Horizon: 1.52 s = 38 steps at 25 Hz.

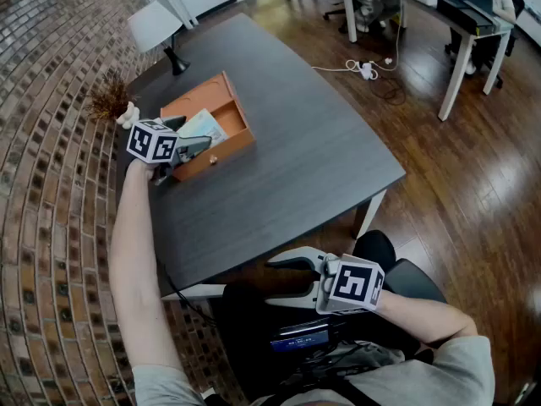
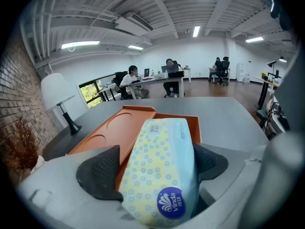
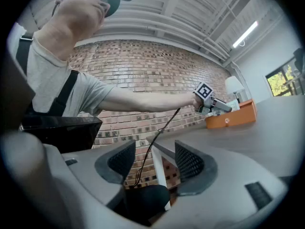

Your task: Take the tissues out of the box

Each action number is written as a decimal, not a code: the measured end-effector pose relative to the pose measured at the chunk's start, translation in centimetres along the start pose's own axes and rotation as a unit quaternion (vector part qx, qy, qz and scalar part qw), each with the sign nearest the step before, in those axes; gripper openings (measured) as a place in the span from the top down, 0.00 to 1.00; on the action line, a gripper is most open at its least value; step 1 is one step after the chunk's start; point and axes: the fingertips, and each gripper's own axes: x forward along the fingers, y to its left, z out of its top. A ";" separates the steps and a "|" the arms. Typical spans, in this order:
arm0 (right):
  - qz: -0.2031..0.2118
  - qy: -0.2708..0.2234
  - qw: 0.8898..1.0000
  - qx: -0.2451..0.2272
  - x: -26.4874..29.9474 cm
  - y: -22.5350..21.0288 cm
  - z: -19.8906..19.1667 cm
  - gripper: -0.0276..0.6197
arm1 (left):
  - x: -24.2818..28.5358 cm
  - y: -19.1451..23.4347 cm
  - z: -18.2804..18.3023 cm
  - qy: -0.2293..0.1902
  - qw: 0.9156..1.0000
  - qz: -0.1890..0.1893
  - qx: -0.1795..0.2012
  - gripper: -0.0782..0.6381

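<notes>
A pack of tissues [image 1: 206, 125], pale blue and yellow with small rings, sits between the jaws of my left gripper [image 1: 198, 139], which is shut on it. It is held just above the near end of the orange box [image 1: 233, 149] on the dark table [image 1: 313, 150]. In the left gripper view the pack [image 2: 159, 166] fills the gap between the black pads [image 2: 100, 171], with the box's orange floor [image 2: 114, 130] behind it. My right gripper [image 1: 292, 279] hangs low, off the table's near edge, jaws apart and empty. The right gripper view looks past its pads [image 3: 190, 162] to the far-off box [image 3: 234, 116].
A white lamp [image 1: 156, 25] and a dried plant [image 1: 108, 100] stand at the table's far left by the brick wall [image 1: 51, 142]. A cable [image 3: 152, 137] hangs off the table's near corner. Desks with seated people [image 2: 133, 80] are beyond, on the wooden floor.
</notes>
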 end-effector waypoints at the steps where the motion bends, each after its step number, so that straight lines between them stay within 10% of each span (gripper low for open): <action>1: 0.001 0.001 1.000 0.000 -0.1 0.1 0.0 0.56 | 0.0 -0.2 -0.2 0.000 1.000 -0.005 -0.007 0.25; 14: -0.002 0.011 1.000 -0.001 -0.1 0.2 -0.7 0.56 | -0.7 -0.8 -0.5 0.018 0.999 0.010 0.026 0.33; 22: -0.001 0.010 1.000 -0.006 0.1 0.3 -0.6 0.56 | -8.9 -3.7 9.6 -0.199 0.979 0.045 0.016 0.34; 26: 0.000 0.009 1.000 -0.011 0.3 0.5 -0.6 0.56 | -14.7 -7.8 13.3 -0.365 0.930 0.020 -0.047 0.34; 33: -0.003 0.017 1.000 -0.016 0.2 0.5 -1.2 0.56 | -22.9 -18.2 10.6 -0.573 0.799 -0.082 -0.166 0.34; 38: -0.003 0.016 1.000 -0.018 0.1 0.6 -1.4 0.56 | -25.7 -23.7 7.4 -0.628 0.747 -0.104 -0.192 0.34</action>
